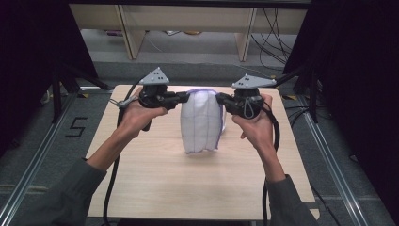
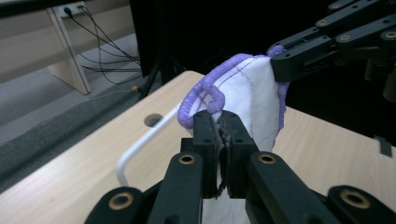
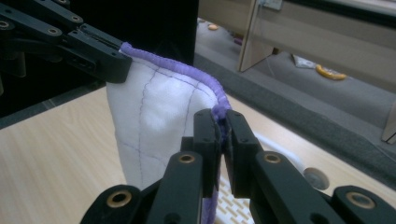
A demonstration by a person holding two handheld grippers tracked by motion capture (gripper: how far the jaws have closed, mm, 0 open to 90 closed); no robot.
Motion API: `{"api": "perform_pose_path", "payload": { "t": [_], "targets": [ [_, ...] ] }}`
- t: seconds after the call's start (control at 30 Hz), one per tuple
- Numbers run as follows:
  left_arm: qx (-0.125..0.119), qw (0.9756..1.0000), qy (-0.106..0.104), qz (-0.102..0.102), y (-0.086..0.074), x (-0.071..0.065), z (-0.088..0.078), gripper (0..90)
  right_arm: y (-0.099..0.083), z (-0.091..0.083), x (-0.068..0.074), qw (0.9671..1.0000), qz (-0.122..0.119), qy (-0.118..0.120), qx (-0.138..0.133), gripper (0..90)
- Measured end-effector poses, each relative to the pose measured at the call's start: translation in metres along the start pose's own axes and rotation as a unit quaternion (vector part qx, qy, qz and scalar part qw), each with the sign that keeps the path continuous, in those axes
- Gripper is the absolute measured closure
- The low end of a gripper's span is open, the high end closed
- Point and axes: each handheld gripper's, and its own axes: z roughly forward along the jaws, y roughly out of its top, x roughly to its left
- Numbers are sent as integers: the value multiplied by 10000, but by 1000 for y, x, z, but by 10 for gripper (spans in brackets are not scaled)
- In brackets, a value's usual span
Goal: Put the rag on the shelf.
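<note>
Black jaws of the left gripper (image 2: 223, 135) pinch tight on one top corner of the white quilted cloth with purple edging (image 1: 202, 121); the right gripper (image 3: 223, 135) clamps the other, cloth hanging above the light wooden table (image 1: 188, 188).

cloth (image 1: 202, 121) white, thin purple grid lines, purple edging. tools black, grey top plates. tabletop (image 1: 155, 179) light wood grain.

Overhead light is hitting the tabletop (image 1: 197, 183) evenly; side curtains are reading near-black. White cloth (image 1: 201, 121) is blowing out slightly. Close-up tongs are going soft, backgrounds blurring.
</note>
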Motion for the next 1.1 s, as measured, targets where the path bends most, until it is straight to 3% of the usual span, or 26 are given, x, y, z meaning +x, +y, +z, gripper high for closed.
{"api": "perform_pose_path", "payload": {
  "t": [0.33,0.53,0.6,0.8,1.1],
  "targets": [
    [-87,9996,255,-76,30,18,11,857,27,7,-22,9997,160,-113,-127,847],
    [-77,9992,372,-146,40,27,22,856,41,17,-34,9995,158,-251,-123,847],
    [-69,9991,388,-172,40,29,24,856,44,20,-38,9992,284,-239,-122,847],
    [-153,9981,497,-320,51,41,34,856,53,29,-52,9987,262,-378,-198,846],
    [-396,9948,625,-694,62,63,41,855,70,48,-66,9968,552,-438,-370,846]
  ]
}}
